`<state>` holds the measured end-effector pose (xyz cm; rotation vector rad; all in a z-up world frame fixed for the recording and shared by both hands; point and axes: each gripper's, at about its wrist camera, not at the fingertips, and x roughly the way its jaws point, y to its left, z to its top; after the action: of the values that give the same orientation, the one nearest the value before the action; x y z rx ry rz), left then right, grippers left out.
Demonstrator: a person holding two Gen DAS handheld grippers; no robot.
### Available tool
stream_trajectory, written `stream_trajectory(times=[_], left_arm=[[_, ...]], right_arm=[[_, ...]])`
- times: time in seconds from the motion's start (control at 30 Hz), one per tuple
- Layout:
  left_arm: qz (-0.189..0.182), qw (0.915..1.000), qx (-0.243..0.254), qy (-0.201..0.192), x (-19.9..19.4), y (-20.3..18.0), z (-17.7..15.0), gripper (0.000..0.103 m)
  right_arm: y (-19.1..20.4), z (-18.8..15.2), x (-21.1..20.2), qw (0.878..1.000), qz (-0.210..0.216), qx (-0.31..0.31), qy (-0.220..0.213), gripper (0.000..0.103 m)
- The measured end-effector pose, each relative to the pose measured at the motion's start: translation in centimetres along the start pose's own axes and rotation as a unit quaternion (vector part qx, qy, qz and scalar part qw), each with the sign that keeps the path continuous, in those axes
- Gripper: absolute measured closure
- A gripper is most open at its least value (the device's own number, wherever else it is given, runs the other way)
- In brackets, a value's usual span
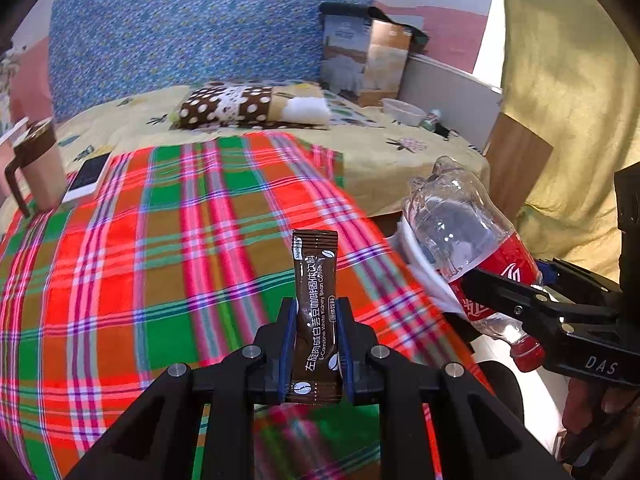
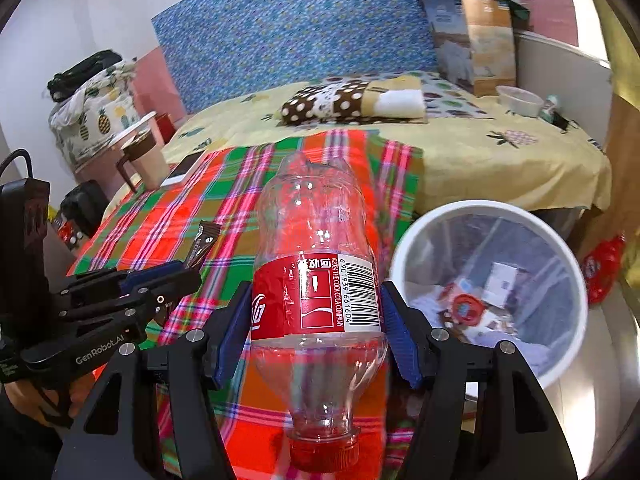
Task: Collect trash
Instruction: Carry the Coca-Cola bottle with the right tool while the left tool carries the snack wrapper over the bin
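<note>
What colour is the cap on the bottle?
The bottle has a red cap, seen best in the right wrist view.

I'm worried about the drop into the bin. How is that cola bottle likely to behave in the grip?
The cola bottle looks empty, so probably light for its size. Its clear wall appears dented, so it likely gives under the right gripper's pads rather than staying stiff. Being round and smooth, it may slip or roll if released outside the waste bin.

Brown coffee sachet (image 1: 315,312) upright between left tool (image 1: 316,354) pads.
</note>
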<state>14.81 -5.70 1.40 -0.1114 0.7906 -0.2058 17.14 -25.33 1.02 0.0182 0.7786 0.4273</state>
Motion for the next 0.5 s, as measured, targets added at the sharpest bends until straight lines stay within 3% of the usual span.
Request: stream_trajectory(times=[0.5], left_arm=[[-0.050, 0.9975, 0.049, -0.003, 1.9, -6.5, 1.9, 0.083]], right_arm=[[-4.6, -0.6, -2.5, 0.996, -0.064, 0.050, -0.029, 0.039]])
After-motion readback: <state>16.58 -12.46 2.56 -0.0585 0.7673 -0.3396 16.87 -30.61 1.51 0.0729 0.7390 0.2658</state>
